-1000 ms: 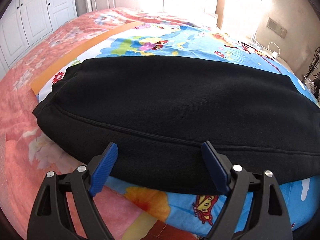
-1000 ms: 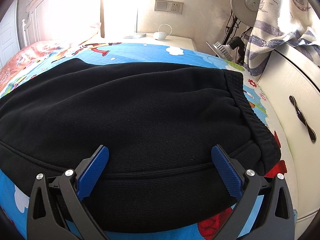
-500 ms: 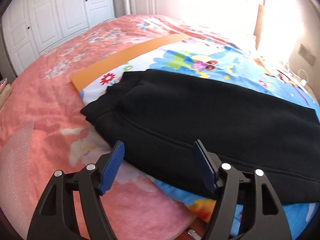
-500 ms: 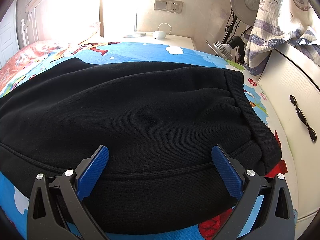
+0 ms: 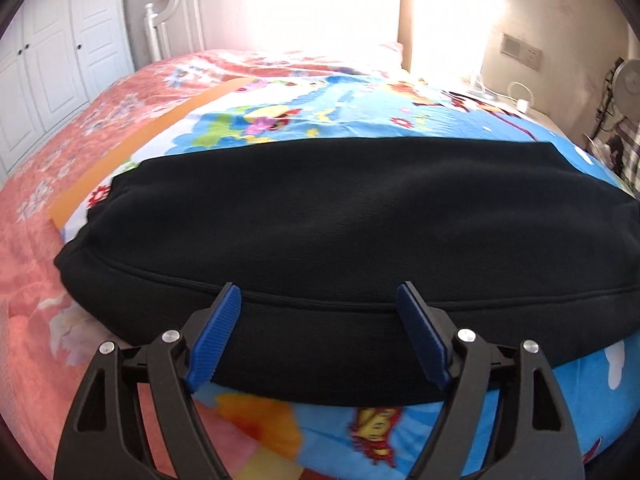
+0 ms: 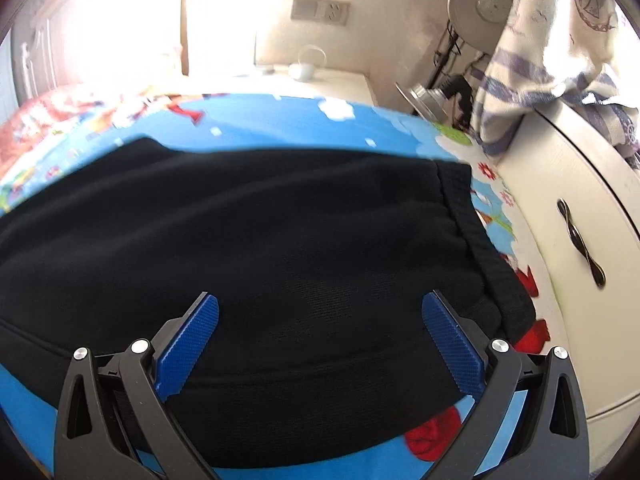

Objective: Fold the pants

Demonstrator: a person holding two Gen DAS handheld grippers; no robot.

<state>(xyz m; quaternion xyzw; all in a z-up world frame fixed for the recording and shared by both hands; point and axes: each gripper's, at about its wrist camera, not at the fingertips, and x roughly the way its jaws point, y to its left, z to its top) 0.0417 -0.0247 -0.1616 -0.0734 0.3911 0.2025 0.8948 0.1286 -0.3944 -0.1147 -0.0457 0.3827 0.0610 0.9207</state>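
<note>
The black pants (image 5: 340, 216) lie flat on the bed (image 5: 48, 168), under my left jaws (image 5: 319, 300), just widened, and my right jaws (image 6: 320, 308), both released and empty.

Black pants (image 5: 340, 216) lie on a blue cartoon-print sheet (image 5: 320, 120) over a pink floral bedspread (image 5: 60, 152); blue ribbed pads (image 6: 188, 344) line each claw.

Sunlit bedroom, glare pouring in

White wardrobe doors (image 5: 44, 80) line the left wall, a wall socket (image 6: 320, 10) sits above the nightstand (image 6: 328, 80), a cream drawer front (image 6: 568, 248) at right.
</note>
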